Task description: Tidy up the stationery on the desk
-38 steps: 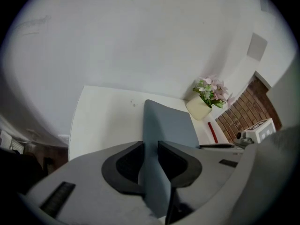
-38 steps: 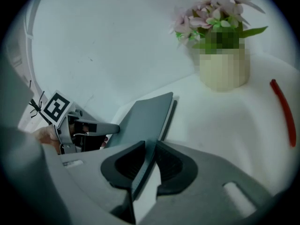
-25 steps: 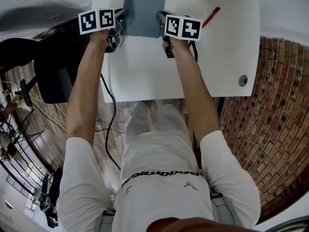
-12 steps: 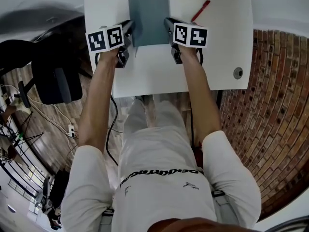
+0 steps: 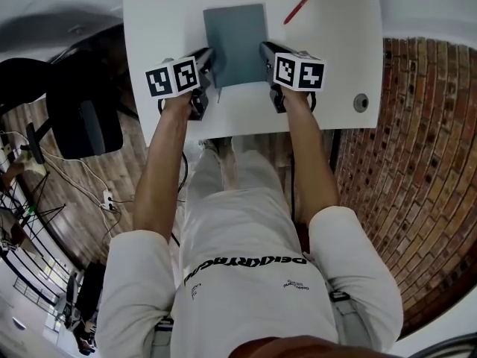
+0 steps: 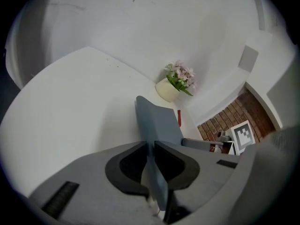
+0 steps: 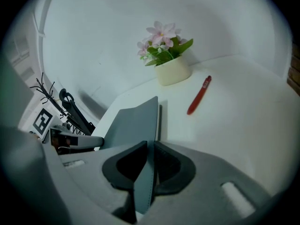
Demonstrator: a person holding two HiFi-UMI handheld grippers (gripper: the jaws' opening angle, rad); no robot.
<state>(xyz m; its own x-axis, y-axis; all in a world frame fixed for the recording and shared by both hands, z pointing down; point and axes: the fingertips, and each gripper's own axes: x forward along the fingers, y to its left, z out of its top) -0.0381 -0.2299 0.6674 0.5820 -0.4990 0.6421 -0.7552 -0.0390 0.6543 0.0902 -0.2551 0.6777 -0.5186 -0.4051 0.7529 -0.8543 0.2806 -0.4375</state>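
Observation:
A grey-blue notebook (image 5: 237, 43) lies flat in the middle of the white desk (image 5: 164, 21). My left gripper (image 5: 211, 64) is shut on its near left edge, and my right gripper (image 5: 266, 54) is shut on its near right edge. In the left gripper view the notebook (image 6: 157, 121) runs between the pads of the left gripper (image 6: 151, 146). The right gripper view shows the notebook (image 7: 133, 121) pinched in the right gripper (image 7: 151, 146). Both pairs of jaws have just been closing on it. A red pen (image 5: 298, 7) lies beyond the notebook to the right.
A cream pot of pink flowers (image 7: 172, 69) stands at the desk's far edge by the wall. A round cable hole (image 5: 361, 102) sits near the desk's front right corner. A black chair (image 5: 82, 118) stands left of the desk. The person's legs are at the front edge.
Both grippers have drawn the notebook toward the desk's near edge, away from the red pen. The pen and flower pot have stayed in place.

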